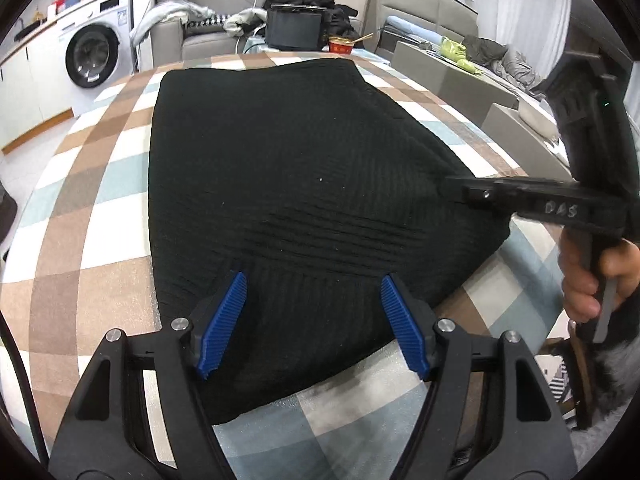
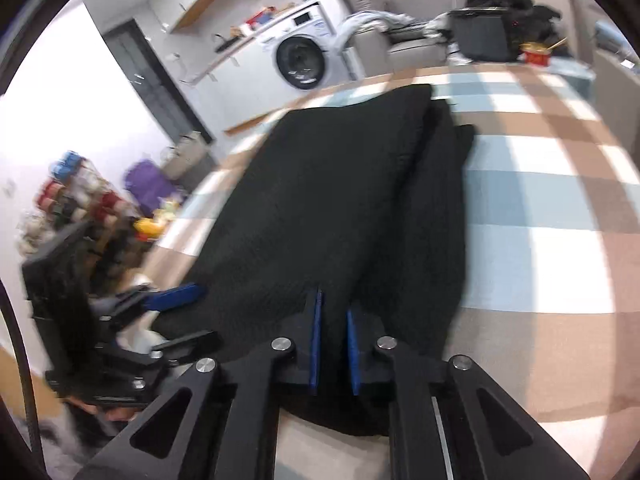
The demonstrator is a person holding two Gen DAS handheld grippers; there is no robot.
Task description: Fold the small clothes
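The counter (image 1: 100, 208), under a checked cloth, carries a black knit garment (image 1: 288, 184) lying flat across its middle. From the left wrist the garment shows whole: a broad slab with a rounded near edge and bare cloth past every side, widest on its left. The right wrist view is blurred and shows what the other cannot: the garment's right side is layered, one fold lying over another with a stepped edge, and beyond that edge lies a wide stretch of bare checked cloth.

Behind the garment, past the counter's far edge, stand a washer (image 1: 94, 56), a sofa (image 1: 208, 36) heaped with clothes, and a black box (image 1: 295, 26) with a red cup (image 1: 340, 45) beside it; only the right wrist view shows a cluttered shelf (image 2: 76, 200) off the garment's left.

The left hand-held gripper (image 1: 314, 322) hangs wide open above the garment's near edge, its blue pads (image 1: 224, 320) apart from the knit. The right hand-held gripper (image 2: 334, 344) stands narrow, its pads nearly closed at the garment's near right edge; whether they pinch the knit I cannot tell
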